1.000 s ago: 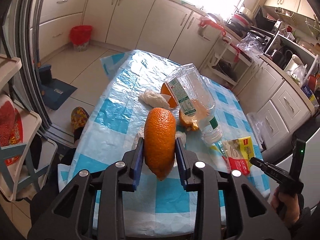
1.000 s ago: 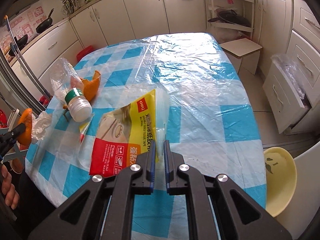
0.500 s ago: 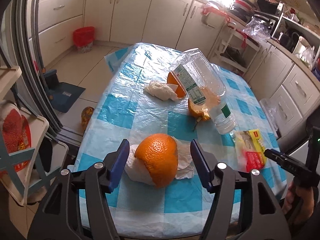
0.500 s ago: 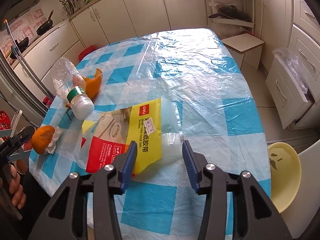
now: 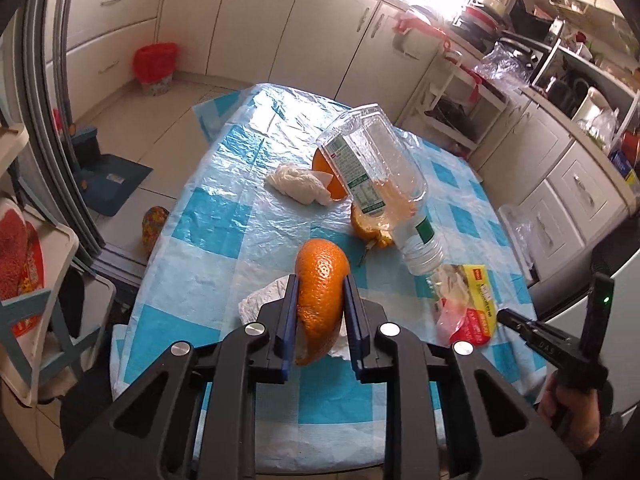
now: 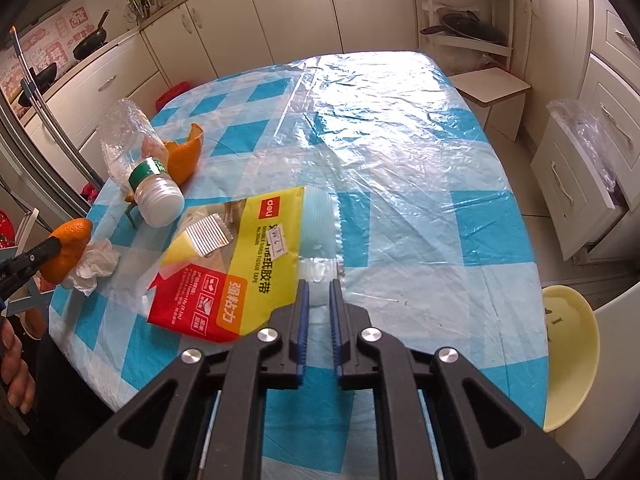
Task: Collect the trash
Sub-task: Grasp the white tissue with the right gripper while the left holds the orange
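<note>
Table [image 6: 420, 152] under a blue-and-white check plastic cover, trash bunched at its near left. Clear plastic bottle [image 5: 376, 176] lies tilted, cap toward the camera, resting on orange peel scraps [image 5: 366, 228]. Yellow-red tape packet [image 6: 224, 272] lies flat at near centre; right gripper [image 6: 318, 286] has just closed, jaws pinching the packet's clear edge. Left gripper [image 5: 320, 284] has just closed too, clamped on an orange peel [image 5: 320, 284] above a crumpled tissue [image 5: 260, 300]. Second tissue wad [image 5: 298, 182] sits farther back, left of the bottle.
</note>
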Action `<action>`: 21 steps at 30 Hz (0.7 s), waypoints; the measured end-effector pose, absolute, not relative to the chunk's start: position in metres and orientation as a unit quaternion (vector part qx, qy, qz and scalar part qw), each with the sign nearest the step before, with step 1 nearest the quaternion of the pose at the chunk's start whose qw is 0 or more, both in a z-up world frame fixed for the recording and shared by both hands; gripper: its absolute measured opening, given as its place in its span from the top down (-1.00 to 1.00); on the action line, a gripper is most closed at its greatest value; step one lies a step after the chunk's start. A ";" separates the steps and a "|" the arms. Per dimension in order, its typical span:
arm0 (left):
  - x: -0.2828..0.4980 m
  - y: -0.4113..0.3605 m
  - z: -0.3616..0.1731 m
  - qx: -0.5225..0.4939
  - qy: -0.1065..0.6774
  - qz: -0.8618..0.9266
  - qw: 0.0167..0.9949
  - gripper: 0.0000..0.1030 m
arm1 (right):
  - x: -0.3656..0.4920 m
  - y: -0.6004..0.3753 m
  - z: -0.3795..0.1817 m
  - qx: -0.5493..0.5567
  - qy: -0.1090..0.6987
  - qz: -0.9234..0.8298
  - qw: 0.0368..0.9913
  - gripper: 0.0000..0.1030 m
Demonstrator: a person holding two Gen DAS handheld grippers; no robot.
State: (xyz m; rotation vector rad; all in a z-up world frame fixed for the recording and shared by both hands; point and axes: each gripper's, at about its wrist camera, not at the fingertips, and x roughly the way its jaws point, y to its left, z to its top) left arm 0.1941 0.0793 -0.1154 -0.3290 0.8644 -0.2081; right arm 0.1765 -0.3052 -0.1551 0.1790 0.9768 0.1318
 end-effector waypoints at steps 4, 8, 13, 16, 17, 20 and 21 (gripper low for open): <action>0.193 0.090 -0.112 -0.199 0.411 -0.106 0.883 0.61 | 0.174 -0.305 -0.150 0.054 0.460 0.022 0.886 0.78; 0.196 0.095 -0.118 -0.225 0.420 -0.115 0.871 0.61 | 0.154 -0.291 -0.110 0.023 0.358 0.049 0.932 -0.04; 0.198 0.083 -0.127 -0.245 0.444 -0.161 0.847 0.61 | 0.130 -0.211 -0.099 -0.043 0.313 0.245 0.917 -0.35; 0.200 0.069 -0.137 -0.250 0.470 -0.199 0.823 0.61 | 0.122 -0.172 -0.111 -0.091 0.314 0.291 0.899 -0.35; 0.200 0.064 -0.139 -0.247 0.476 -0.209 0.817 0.61 | 0.121 -0.164 -0.114 -0.100 0.315 0.301 0.894 -0.35; 0.197 0.048 -0.145 -0.229 0.490 -0.231 0.808 0.61 | 0.125 -0.151 -0.126 -0.112 0.340 0.313 0.880 -0.19; 0.197 0.045 -0.146 -0.224 0.493 -0.235 0.807 0.61 | 0.128 -0.150 -0.133 -0.105 0.357 0.316 0.873 0.19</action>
